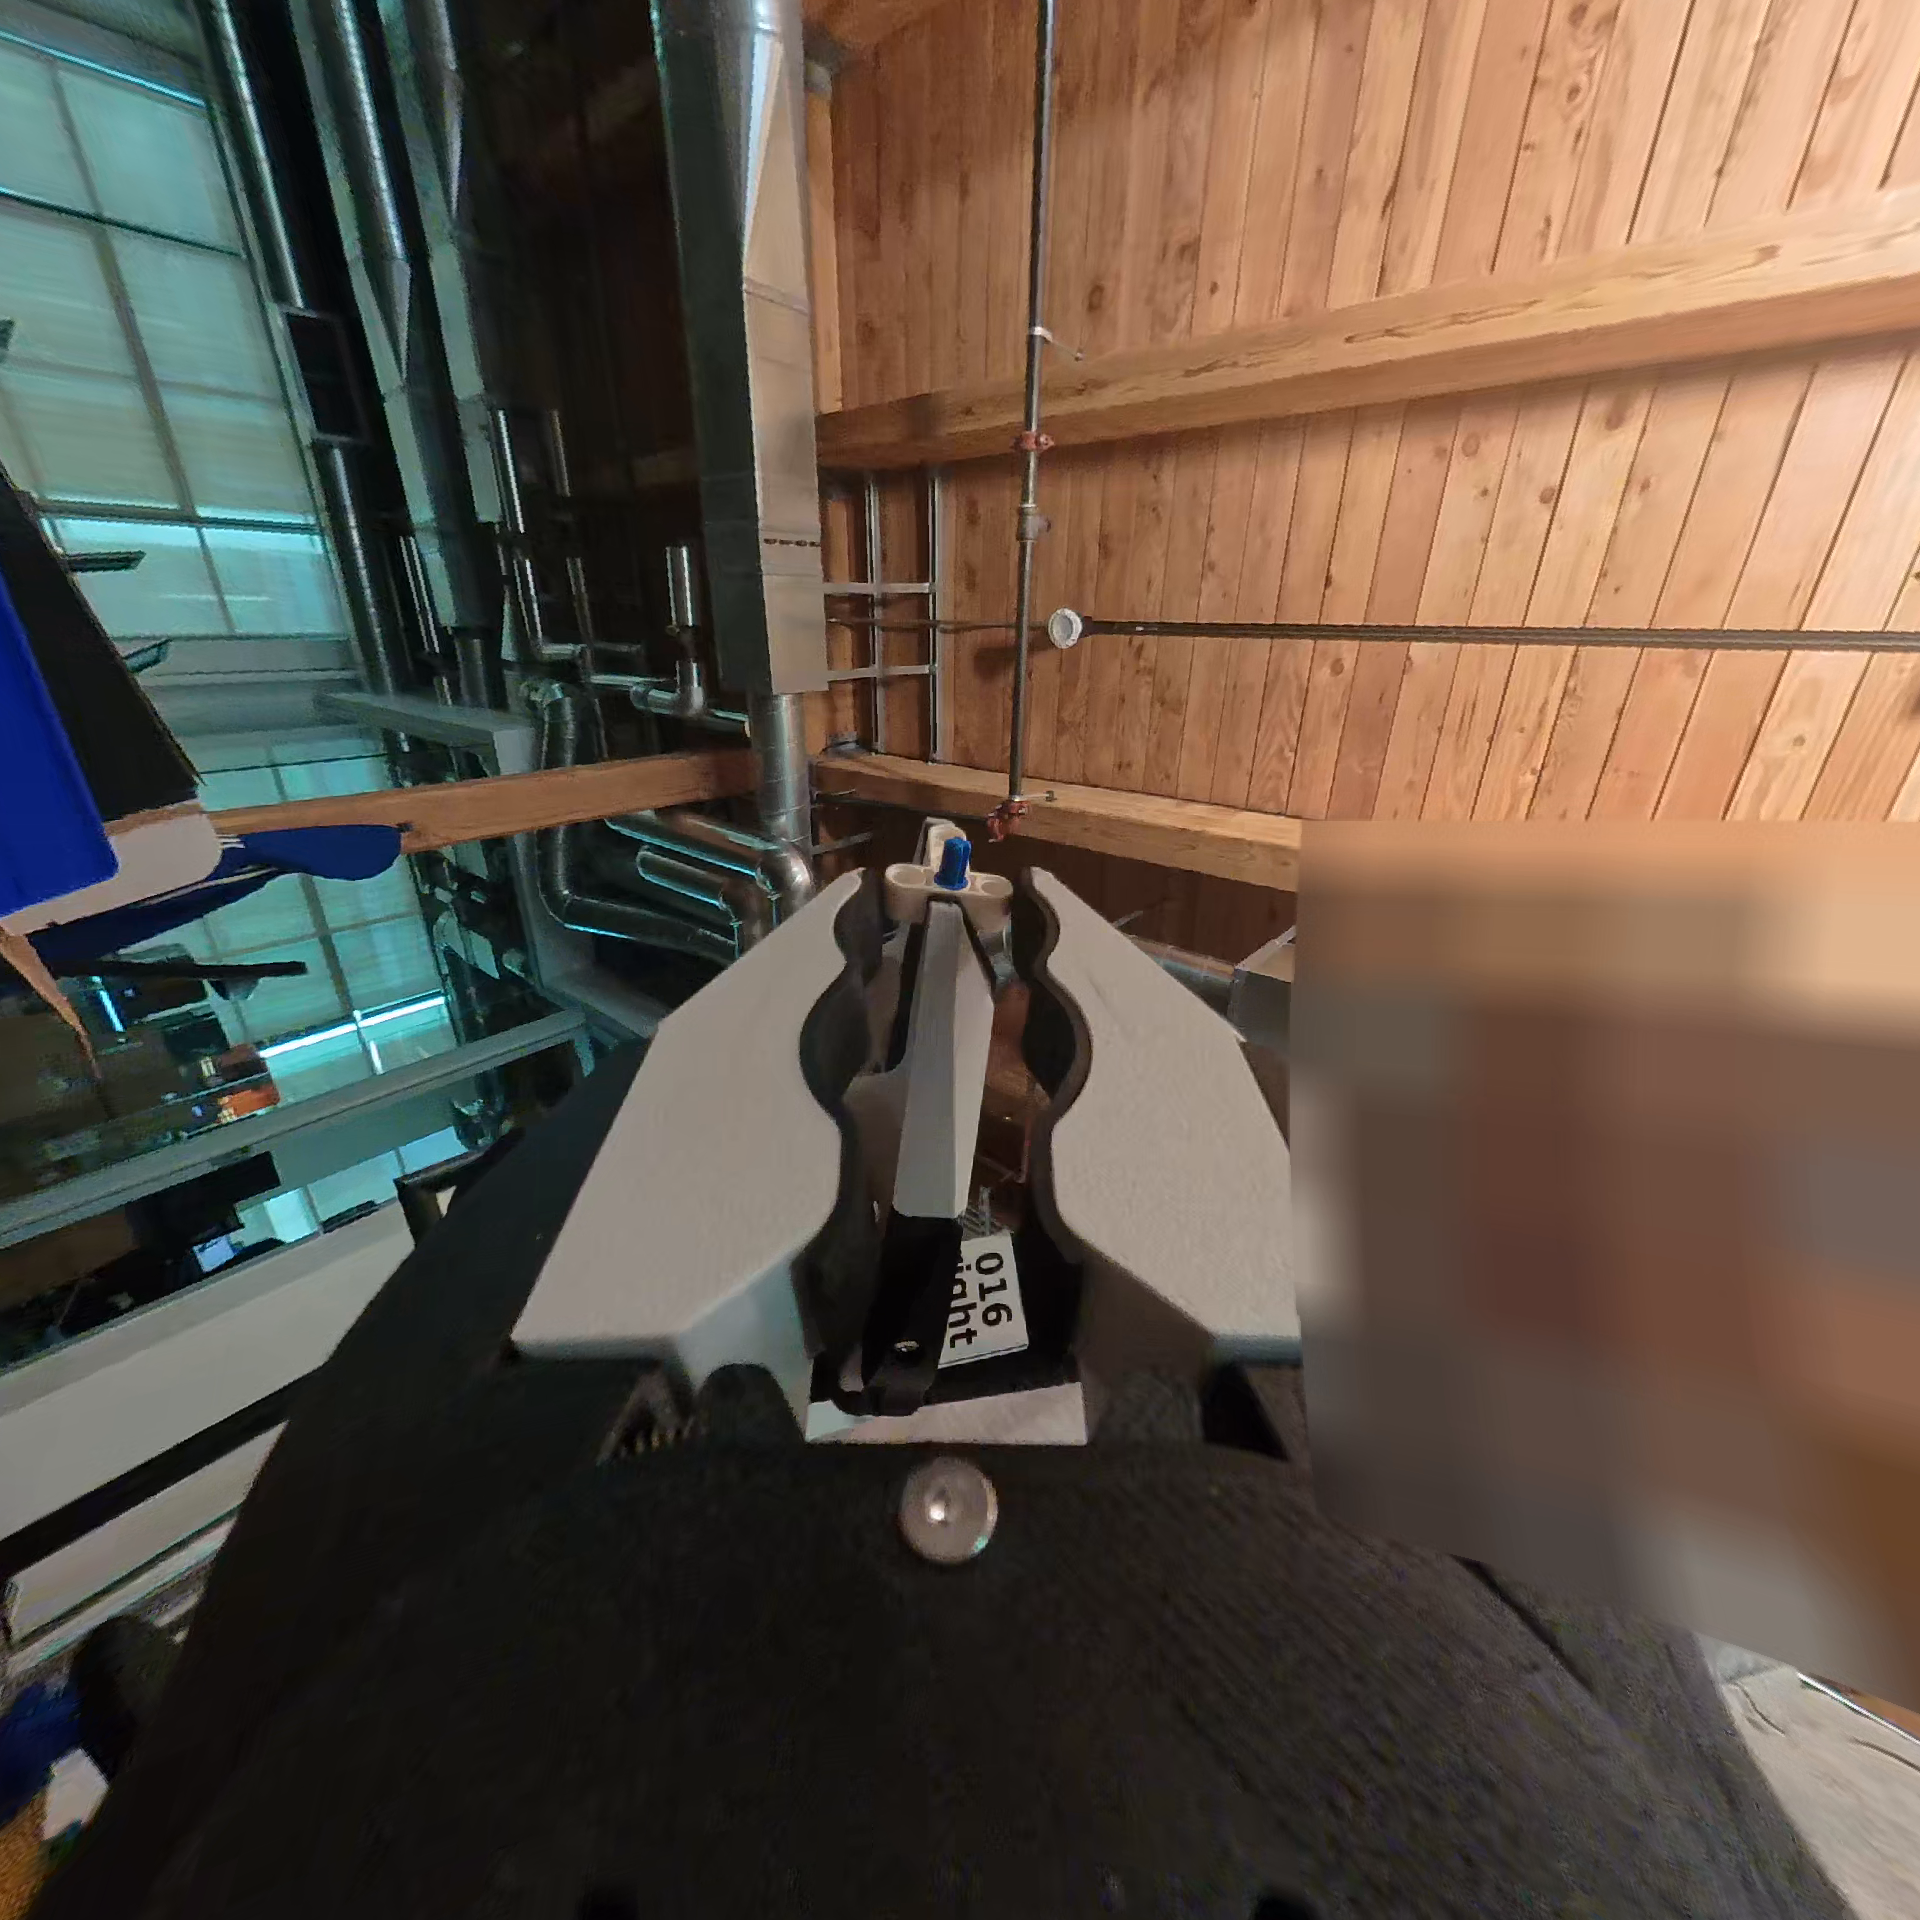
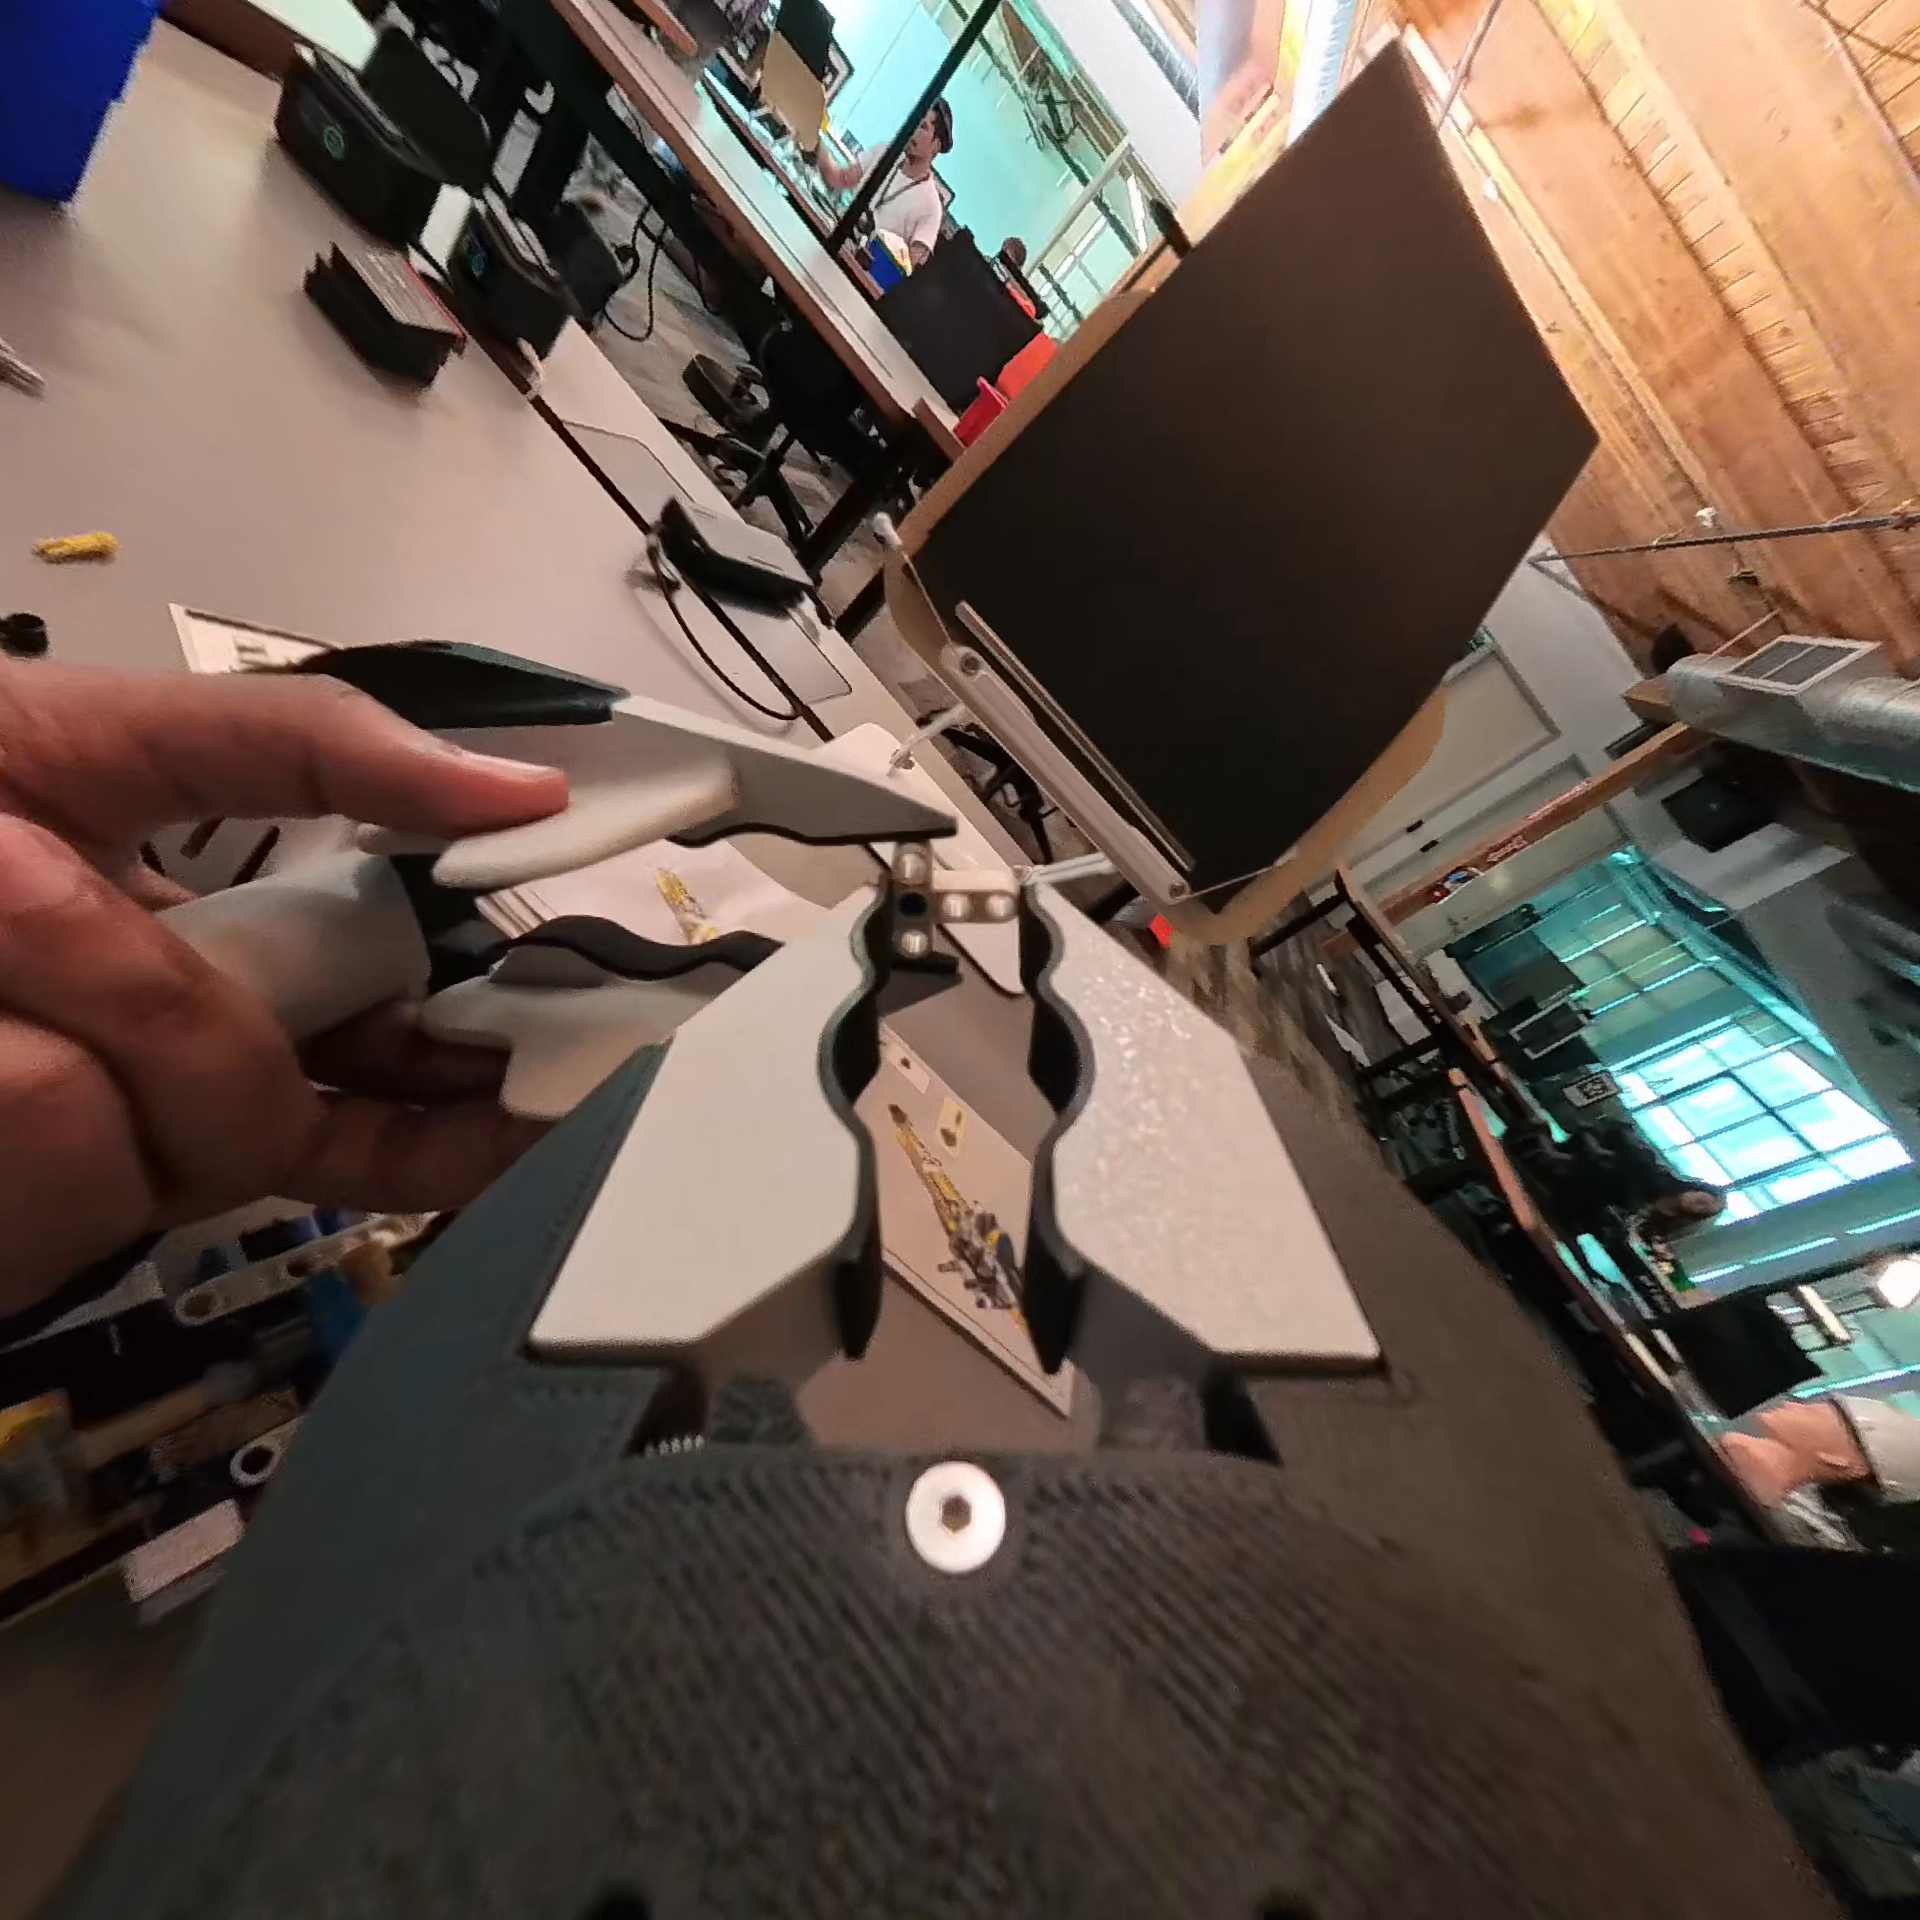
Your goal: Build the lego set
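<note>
**Item: small lego sub-assembly pinched between both grippers, held high above the table.**

My right gripper (image 2: 951, 914) clamps a black beam (image 2: 902, 914) joined to a white beam (image 2: 975, 907); my left gripper (image 2: 831, 831), coming from the left, nips the same cluster. In the left view its jaws close on the white beam (image 1: 948, 885) bearing a blue pin (image 1: 951, 862). Risk, as I judge it: opposing pulls twist the joint apart, dropping pieces onto the instruction sheet (image 2: 951, 1226).

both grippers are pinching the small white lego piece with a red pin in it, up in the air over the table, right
Nearly: the pin is blue, not red, as the left wrist view shows. Otherwise yes: the left gripper and right gripper both pinch the small white lego piece above the table.
</note>
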{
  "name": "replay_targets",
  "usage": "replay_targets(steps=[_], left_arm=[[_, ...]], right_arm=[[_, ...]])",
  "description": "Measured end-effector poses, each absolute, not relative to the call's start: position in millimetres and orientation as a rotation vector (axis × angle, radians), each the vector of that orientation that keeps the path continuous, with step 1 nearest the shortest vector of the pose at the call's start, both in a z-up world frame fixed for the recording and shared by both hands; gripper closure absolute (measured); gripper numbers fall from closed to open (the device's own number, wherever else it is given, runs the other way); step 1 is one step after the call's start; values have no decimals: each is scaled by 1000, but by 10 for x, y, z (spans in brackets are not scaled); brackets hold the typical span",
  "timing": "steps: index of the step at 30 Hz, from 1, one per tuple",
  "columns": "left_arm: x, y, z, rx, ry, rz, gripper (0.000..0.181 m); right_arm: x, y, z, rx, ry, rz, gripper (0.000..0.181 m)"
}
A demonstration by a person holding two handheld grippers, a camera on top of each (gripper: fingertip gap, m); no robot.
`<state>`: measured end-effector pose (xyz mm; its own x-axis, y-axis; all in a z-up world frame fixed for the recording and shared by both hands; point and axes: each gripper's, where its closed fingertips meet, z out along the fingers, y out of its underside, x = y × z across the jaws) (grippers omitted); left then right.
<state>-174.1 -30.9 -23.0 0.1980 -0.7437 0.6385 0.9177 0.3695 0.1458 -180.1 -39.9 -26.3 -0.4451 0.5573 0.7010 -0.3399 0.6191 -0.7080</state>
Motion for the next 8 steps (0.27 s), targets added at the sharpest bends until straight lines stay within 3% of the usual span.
replay_targets(steps=[1,8], left_arm=[[-1741,-323,-233,-281,-701,-1196,158],[-1781,-417,-368,-478,-762,-1098,149]], right_arm=[[-1800,-415,-268,-166,-1759,1011,158],[-1830,-401,-324,-161,-1892,951,159]])
